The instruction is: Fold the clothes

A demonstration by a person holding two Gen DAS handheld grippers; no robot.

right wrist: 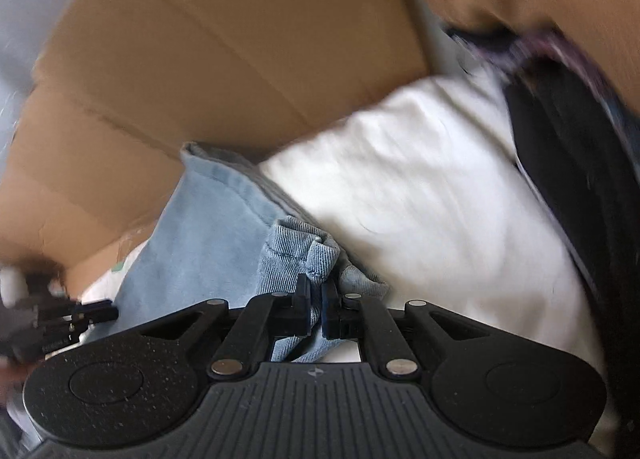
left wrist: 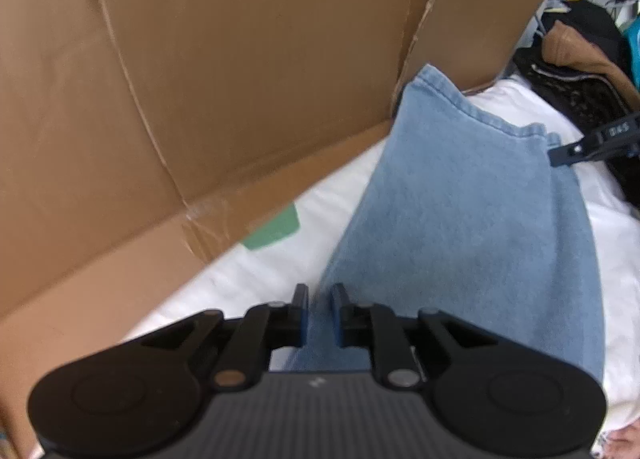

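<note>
two grippers pinch one pair of light-blue jeans (left wrist: 460, 219) stretched over a white bed sheet (left wrist: 248, 271) beside a cardboard box (left wrist: 200, 79).
left wrist view: left gripper (left wrist: 320, 299) nearly closed on the denim edge; cloth judged soft, fairly heavy, non-slip. right wrist view: right gripper (right wrist: 316, 291) clamped on a bunched hem fold (right wrist: 320, 255); thick seams judged the best hold.

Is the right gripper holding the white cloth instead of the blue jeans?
No, the right gripper is pinched on a fold of the blue jeans; the white cloth lies beside it.
</note>
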